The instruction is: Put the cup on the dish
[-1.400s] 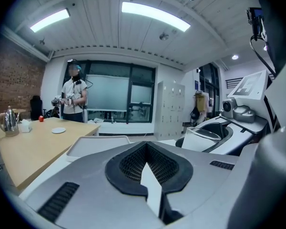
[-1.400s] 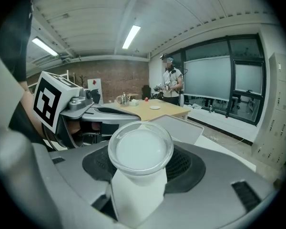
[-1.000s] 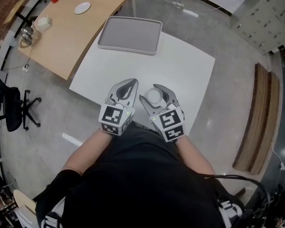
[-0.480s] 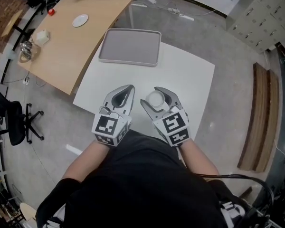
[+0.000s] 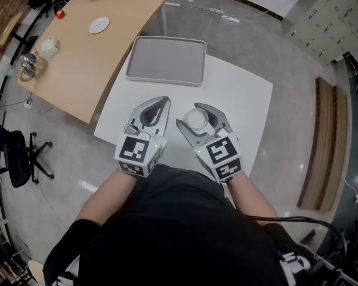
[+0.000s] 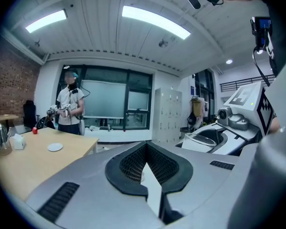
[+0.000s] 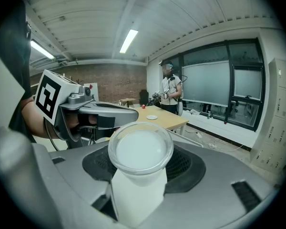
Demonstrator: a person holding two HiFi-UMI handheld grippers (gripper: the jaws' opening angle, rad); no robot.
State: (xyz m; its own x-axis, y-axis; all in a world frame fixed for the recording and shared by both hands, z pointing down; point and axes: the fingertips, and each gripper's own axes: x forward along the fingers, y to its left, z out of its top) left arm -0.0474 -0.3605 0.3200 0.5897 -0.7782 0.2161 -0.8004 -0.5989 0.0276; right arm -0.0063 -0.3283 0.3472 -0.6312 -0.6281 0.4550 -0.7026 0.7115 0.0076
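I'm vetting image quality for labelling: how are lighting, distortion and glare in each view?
Head view: even light, sharp, little glare on the white table. Left gripper view: strong fisheye, dark corners, ceiling lights blown out. Right gripper view: same fisheye; the cup looms large.

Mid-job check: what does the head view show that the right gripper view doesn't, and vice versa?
Head view only: the grey tray at the white table's far end. Right gripper view only: a person standing by the windows. Both: the cup clamped in the right hand-held gripper, the left hand-held gripper beside it, and the small dish on the wooden table.
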